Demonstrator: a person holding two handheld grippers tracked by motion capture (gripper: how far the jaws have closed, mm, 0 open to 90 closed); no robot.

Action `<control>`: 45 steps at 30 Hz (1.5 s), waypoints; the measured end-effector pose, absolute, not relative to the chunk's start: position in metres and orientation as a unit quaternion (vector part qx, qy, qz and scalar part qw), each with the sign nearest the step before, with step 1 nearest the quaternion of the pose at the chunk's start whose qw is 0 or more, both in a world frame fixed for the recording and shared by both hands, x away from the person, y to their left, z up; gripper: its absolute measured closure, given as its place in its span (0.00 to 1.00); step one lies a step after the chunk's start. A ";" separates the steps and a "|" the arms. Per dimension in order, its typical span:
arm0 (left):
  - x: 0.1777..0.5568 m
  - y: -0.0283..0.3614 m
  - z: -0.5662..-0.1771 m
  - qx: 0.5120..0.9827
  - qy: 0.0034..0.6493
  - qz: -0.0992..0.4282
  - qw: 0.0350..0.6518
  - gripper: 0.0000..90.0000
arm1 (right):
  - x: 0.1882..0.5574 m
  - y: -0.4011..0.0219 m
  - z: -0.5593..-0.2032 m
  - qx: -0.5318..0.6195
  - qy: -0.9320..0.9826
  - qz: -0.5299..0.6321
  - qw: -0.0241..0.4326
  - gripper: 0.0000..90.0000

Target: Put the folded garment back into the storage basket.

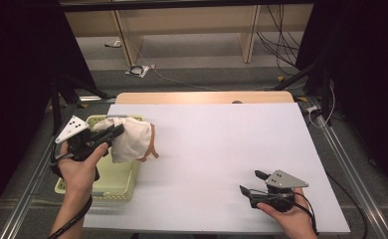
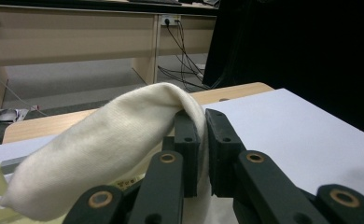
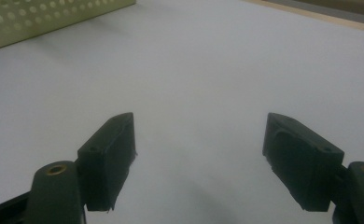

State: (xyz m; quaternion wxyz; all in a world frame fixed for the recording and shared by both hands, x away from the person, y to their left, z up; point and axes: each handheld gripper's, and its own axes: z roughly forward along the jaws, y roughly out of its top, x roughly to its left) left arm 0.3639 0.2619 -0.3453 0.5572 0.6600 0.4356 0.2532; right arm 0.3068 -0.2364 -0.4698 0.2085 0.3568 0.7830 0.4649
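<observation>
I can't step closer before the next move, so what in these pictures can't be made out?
- Inside of the pale yellow perforated plastic basket: high view, hidden by the cream knitted cloth and left hand-held gripper.
- Cloth's lower end: left gripper view, cut off behind the jaws.
- Basket: right gripper view, cropped at the top edge, blurred.
- Cloth's brown strip: too small to identify.

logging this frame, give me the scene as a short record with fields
left gripper: shut on the cream cloth, held up over the basket's right edge
cream cloth: bunched, hanging from the jaws, a brownish strap at its right side
basket: pale yellow-green, perforated, at the table's left edge
right gripper: open, nothing between the jaws, low over the table near the front right
table: white top, bare in the middle
</observation>
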 end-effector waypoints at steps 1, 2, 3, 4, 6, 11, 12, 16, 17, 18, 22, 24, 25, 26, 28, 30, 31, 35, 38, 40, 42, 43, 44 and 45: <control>0.364 0.263 -0.345 0.661 0.436 0.252 0.557 0.93 | 0.307 -0.237 -0.470 0.357 0.783 0.464 0.209 0.29; 0.364 0.264 -0.345 0.660 0.437 0.252 0.557 0.93 | 0.307 -0.237 -0.470 0.357 0.783 0.464 0.209 0.29; 0.364 0.265 -0.345 0.659 0.437 0.252 0.557 0.93 | 0.307 -0.237 -0.470 0.357 0.783 0.464 0.209 0.29; 0.364 0.266 -0.345 0.659 0.438 0.252 0.557 0.93 | 0.307 -0.236 -0.470 0.357 0.783 0.465 0.208 0.29; 0.364 0.268 -0.345 0.658 0.440 0.254 0.556 0.93 | 0.307 -0.236 -0.470 0.358 0.783 0.465 0.207 0.29; 0.365 0.274 -0.345 0.655 0.445 0.255 0.555 0.93 | 0.307 -0.236 -0.470 0.357 0.783 0.464 0.208 0.29; 0.365 0.275 -0.345 0.655 0.446 0.256 0.554 0.93 | 0.307 -0.236 -0.470 0.357 0.783 0.465 0.208 0.29; 0.366 0.280 -0.346 0.653 0.451 0.256 0.551 0.93 | 0.306 -0.236 -0.470 0.358 0.783 0.465 0.207 0.29; 0.366 0.281 -0.346 0.653 0.452 0.257 0.550 0.93 | 0.306 -0.236 -0.470 0.358 0.782 0.465 0.207 0.29; 0.367 0.282 -0.347 0.652 0.453 0.256 0.551 0.93 | 0.306 -0.236 -0.470 0.359 0.782 0.465 0.207 0.29; 0.367 0.286 -0.347 0.652 0.457 0.255 0.549 0.93 | 0.307 -0.236 -0.470 0.359 0.783 0.464 0.207 0.29; 0.367 0.288 -0.347 0.651 0.458 0.255 0.549 0.93 | 0.307 -0.236 -0.470 0.358 0.783 0.465 0.207 0.29; 0.368 0.289 -0.347 0.650 0.459 0.256 0.549 0.93 | 0.307 -0.236 -0.470 0.359 0.783 0.465 0.207 0.29; 0.367 0.290 -0.347 0.649 0.460 0.255 0.550 0.93 | 0.307 -0.236 -0.470 0.359 0.783 0.465 0.207 0.29; 0.367 0.292 -0.347 0.647 0.462 0.256 0.550 0.93 | 0.307 -0.236 -0.470 0.359 0.783 0.464 0.207 0.29; 0.367 0.295 -0.347 0.646 0.464 0.257 0.550 0.93 | 0.307 -0.236 -0.470 0.358 0.784 0.464 0.207 0.29; 0.367 0.296 -0.347 0.645 0.465 0.257 0.550 0.93 | 0.307 -0.236 -0.470 0.358 0.784 0.464 0.207 0.29; 0.367 0.300 -0.346 0.642 0.468 0.257 0.550 0.93 | 0.307 -0.236 -0.470 0.359 0.783 0.464 0.207 0.29; 0.367 0.303 -0.346 0.641 0.469 0.257 0.551 0.93 | 0.307 -0.237 -0.470 0.357 0.783 0.464 0.208 0.29; 0.367 0.305 -0.346 0.638 0.471 0.258 0.552 0.93 | 0.307 -0.236 -0.470 0.359 0.782 0.465 0.207 0.29; 0.366 0.306 -0.345 0.638 0.471 0.258 0.552 0.93 | 0.307 -0.236 -0.470 0.359 0.783 0.464 0.206 0.29; 0.366 0.308 -0.345 0.637 0.472 0.258 0.552 0.93 | 0.307 -0.236 -0.470 0.359 0.783 0.464 0.207 0.29; 0.366 0.309 -0.344 0.637 0.472 0.258 0.552 0.93 | 0.307 -0.236 -0.470 0.358 0.783 0.464 0.207 0.29; 0.366 0.309 -0.344 0.637 0.473 0.259 0.552 0.93 | 0.307 -0.236 -0.470 0.359 0.783 0.464 0.206 0.29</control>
